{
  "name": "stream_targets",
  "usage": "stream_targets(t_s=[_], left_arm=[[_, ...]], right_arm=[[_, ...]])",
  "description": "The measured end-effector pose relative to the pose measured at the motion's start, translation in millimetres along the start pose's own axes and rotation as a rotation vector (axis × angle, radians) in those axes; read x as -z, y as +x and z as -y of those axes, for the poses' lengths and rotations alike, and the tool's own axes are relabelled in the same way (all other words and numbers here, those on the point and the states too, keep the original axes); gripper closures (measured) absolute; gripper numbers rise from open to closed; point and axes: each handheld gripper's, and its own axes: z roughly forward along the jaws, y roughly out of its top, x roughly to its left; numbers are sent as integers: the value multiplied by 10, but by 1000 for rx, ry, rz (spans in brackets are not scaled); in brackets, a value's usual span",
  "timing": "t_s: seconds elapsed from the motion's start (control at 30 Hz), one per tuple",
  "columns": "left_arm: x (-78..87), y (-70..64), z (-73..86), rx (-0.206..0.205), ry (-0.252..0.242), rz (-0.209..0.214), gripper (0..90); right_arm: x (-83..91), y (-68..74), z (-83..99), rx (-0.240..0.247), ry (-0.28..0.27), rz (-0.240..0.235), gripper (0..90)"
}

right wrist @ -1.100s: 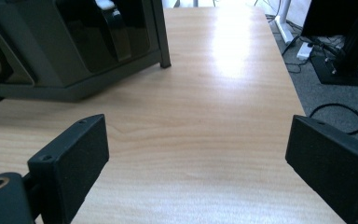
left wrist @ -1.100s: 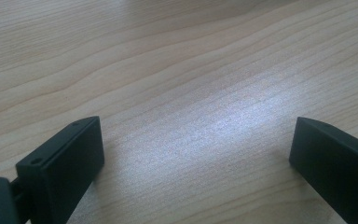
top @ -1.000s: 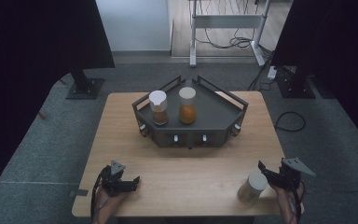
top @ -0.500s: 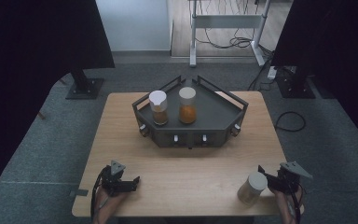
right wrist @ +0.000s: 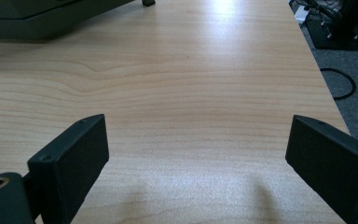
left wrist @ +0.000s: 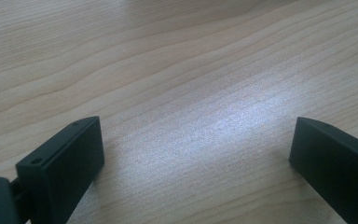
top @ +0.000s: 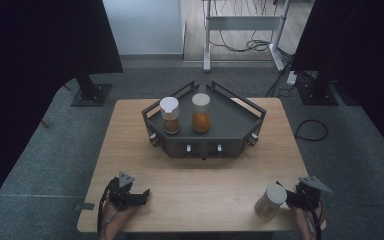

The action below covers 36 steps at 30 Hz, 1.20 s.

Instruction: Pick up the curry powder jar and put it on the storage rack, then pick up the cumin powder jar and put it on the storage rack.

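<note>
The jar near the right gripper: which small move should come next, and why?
Probably turn the right gripper toward the jar and ease its open jaws around it. The jar stands just left of it, while the right gripper view shows bare table between the jaws.

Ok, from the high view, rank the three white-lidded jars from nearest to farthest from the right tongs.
1. Pale-contents white-lidded jar, on the table just left of the right tongs.
2. Orange-filled white-lidded jar, in the tray, nearer its middle.
3. Brown-filled white-lidded jar, in the tray, left of the orange one.
</note>
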Motion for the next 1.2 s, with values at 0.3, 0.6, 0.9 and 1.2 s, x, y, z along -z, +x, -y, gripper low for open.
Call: stream_targets(t_s=[0.3,0.6,0.9,1.2], left_arm=[[0,0,0,0,0,0,27],[-3,0,-3,0,0,0,27],[-3,-1,-4,1,0,0,26],[-5,-3,-6,1,1,-1,26]], right_arm=[[6,-6,4,-5,-6,-3,54],[148,-31,-36,-31,-70,-12,44],[196,-68,-46,-49,-54,-1,0],[339,-71,-33,-63,-119,5,0]])
